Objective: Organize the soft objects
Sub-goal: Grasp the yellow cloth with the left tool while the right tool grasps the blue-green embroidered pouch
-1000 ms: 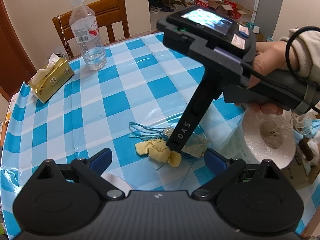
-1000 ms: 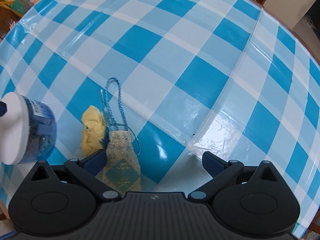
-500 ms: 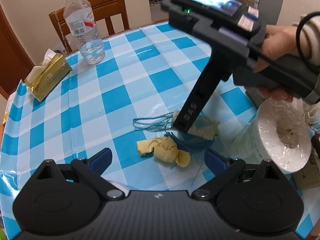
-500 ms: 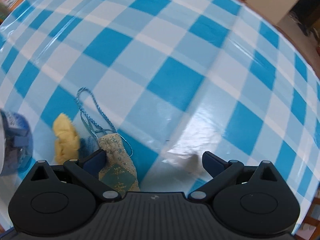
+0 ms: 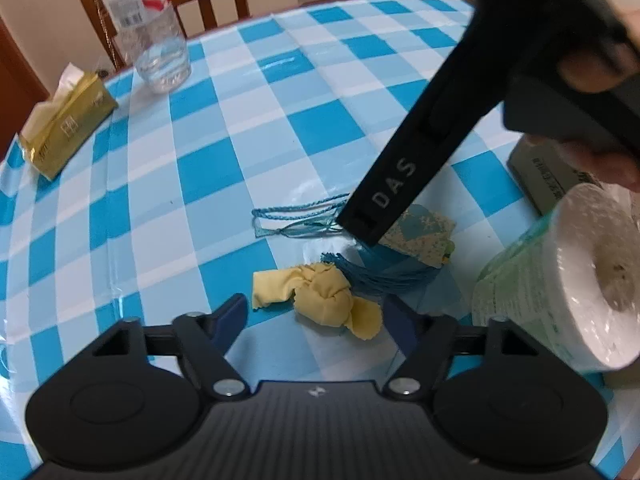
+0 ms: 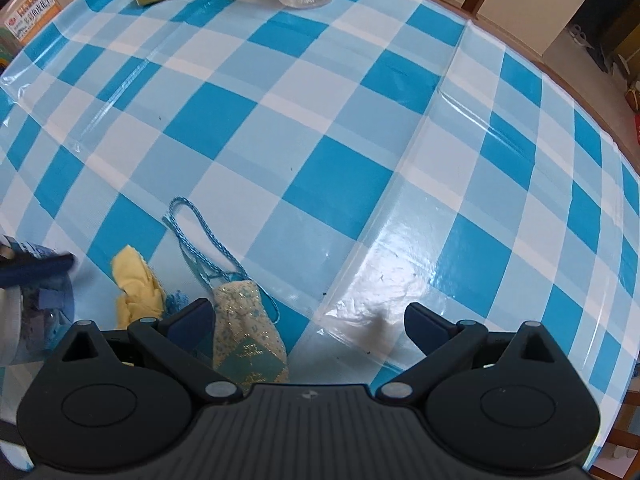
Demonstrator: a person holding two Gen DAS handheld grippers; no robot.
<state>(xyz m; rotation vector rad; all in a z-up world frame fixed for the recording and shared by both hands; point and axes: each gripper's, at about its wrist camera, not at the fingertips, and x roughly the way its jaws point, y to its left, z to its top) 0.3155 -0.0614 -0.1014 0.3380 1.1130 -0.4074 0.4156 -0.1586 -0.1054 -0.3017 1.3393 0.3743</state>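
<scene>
A: What are the left gripper fingers doing?
B: Closing around a crumpled yellow cloth lying between them on the blue-checked counter, not yet pressing it.
A: And the right gripper?
B: Spread wide, gripping nothing; a blue-and-gold drawstring pouch lies beside its left finger.
</scene>
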